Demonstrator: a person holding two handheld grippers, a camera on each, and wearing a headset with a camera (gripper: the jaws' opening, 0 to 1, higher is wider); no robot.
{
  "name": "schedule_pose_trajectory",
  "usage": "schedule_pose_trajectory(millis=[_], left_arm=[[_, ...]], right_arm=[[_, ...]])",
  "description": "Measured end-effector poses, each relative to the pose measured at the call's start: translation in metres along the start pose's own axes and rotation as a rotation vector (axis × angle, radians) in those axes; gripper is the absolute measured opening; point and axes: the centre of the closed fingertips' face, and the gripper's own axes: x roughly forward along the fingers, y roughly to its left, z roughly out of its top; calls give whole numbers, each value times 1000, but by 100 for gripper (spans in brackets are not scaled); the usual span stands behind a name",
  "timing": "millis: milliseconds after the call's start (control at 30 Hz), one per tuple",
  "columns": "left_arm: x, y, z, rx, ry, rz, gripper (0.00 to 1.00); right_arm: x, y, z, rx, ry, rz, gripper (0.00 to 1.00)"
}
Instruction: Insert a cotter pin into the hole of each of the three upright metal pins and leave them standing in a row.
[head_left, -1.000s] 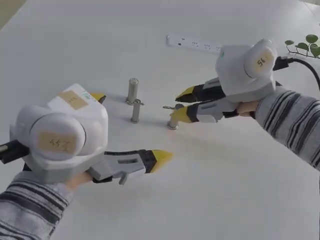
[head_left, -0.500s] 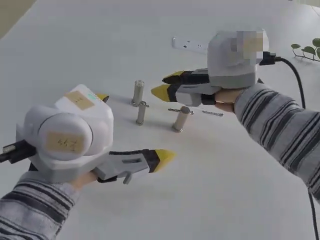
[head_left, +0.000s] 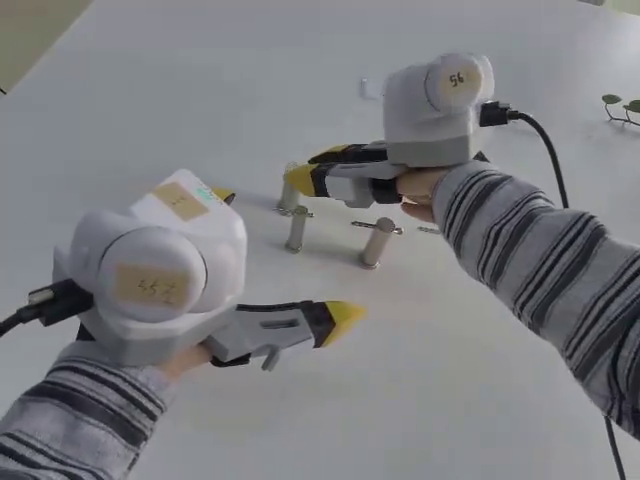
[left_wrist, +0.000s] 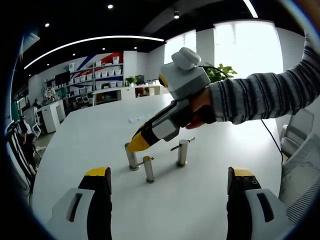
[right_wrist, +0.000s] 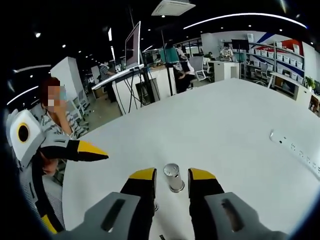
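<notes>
Three metal pins (head_left: 297, 232) stand close together on the white desk (head_left: 480, 380) in the head view: a far pin (head_left: 289, 200), a middle pin (head_left: 297, 228) and a near pin (head_left: 374, 245). We see a thin cotter pin (head_left: 360, 224) through the top of the near pin. Our right tongs (head_left: 305, 172) hang over the far pin.

In the left gripper view, our left tongs (left_wrist: 170, 172) are wide apart and hold nothing. The pins stand well past them.

In the right gripper view, our right tongs are a little apart. The far pin's top sits between them, and we see small gaps on both sides.
</notes>
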Motion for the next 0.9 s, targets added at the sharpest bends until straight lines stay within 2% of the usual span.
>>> schedule_pose_trajectory(millis=[100, 367, 600, 700, 800, 900], left_arm=[[0, 0, 3, -6, -10, -1, 96], [1, -1, 4, -8, -10, -5, 95], [1, 1, 4, -7, -9, 2, 95], [1, 1, 4, 1, -7, 6, 95], [2, 1, 4, 1, -5, 5, 95], [2, 1, 4, -3, -8, 4, 95]], right_arm=[[7, -6, -2, 9, 9, 0, 20], [15, -9, -3, 18, 21, -2, 12], [16, -9, -3, 9, 33, -7, 10], [16, -10, -3, -56, 35, -11, 9], [13, -6, -4, -70, 40, -17, 8], [7, -9, -4, -122, 52, -47, 8]])
